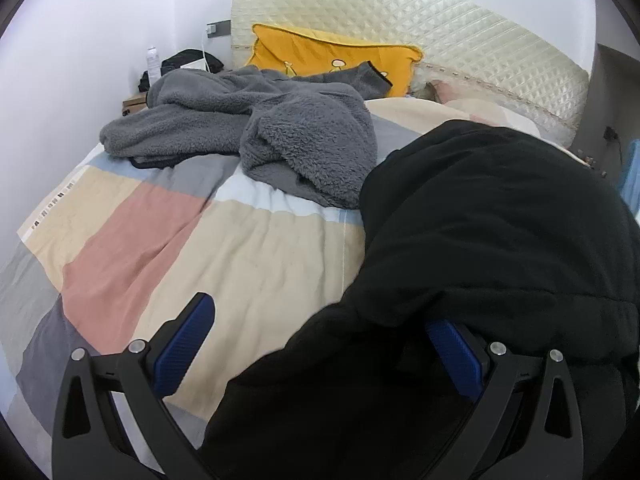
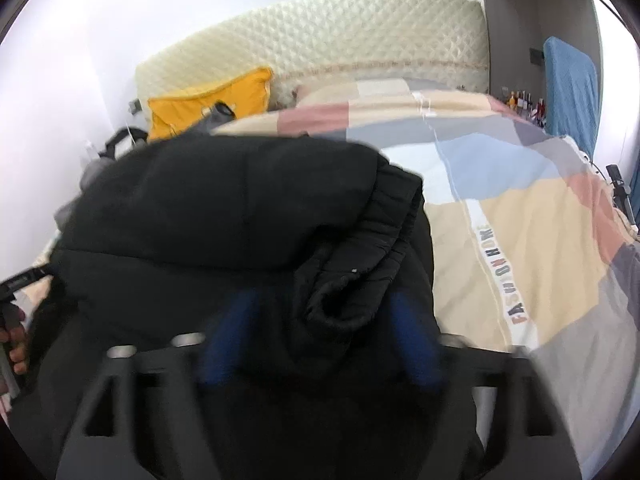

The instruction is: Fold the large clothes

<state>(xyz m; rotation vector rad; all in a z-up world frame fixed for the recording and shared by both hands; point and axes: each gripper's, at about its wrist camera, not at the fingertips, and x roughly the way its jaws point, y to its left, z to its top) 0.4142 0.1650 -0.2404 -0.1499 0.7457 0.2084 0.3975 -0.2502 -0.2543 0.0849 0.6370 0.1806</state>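
Observation:
A bulky black jacket [image 1: 480,220] lies folded over on the patchwork bed cover [image 1: 240,248], filling the right side of the left wrist view. My left gripper [image 1: 320,312] stands open, its right finger under the jacket's edge and its left finger over bare cover. In the blurred right wrist view the same jacket [image 2: 240,208] fills the centre. My right gripper [image 2: 322,300] is open with a rolled fold of the jacket between its blue pads [image 2: 228,336], which stand apart from it.
A grey fleece garment [image 1: 260,128] lies crumpled further up the bed, in front of a yellow pillow [image 1: 332,56] and a quilted headboard [image 1: 440,28]. A nightstand with a bottle [image 1: 153,60] stands at the far left. A person's hand [image 2: 16,340] shows at the left edge.

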